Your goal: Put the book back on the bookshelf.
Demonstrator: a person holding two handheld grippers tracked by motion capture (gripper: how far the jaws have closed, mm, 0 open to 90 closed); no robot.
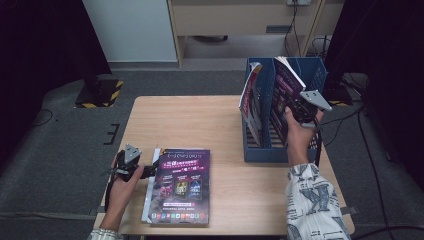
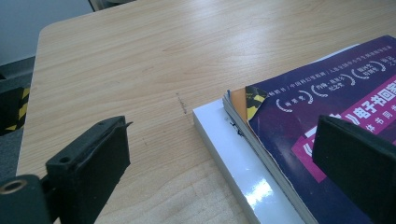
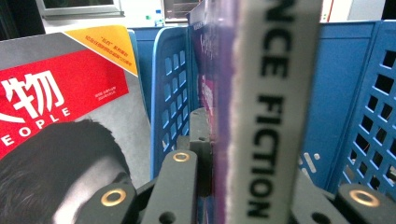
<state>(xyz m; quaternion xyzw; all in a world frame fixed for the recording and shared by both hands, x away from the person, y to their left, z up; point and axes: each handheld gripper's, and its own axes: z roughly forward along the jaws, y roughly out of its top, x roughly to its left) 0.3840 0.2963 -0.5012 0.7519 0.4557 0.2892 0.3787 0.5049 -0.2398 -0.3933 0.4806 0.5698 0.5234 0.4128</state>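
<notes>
The right gripper (image 1: pixel 296 111) pinches a thin purple-covered magazine (image 1: pixel 286 90) by its white spine lettered "FICTION", held upright and tilted in the blue rack (image 1: pixel 265 154) on the table (image 1: pixel 190 120), while the left gripper (image 1: pixel 145 170) rests with jaws spread beside a purple stack (image 1: pixel 181 186).

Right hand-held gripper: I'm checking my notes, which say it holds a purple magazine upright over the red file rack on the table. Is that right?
Not quite: the file rack is blue, as the high view shows. The rest holds: the right hand-held gripper is shut on the purple magazine, upright over the rack on the table.
</notes>
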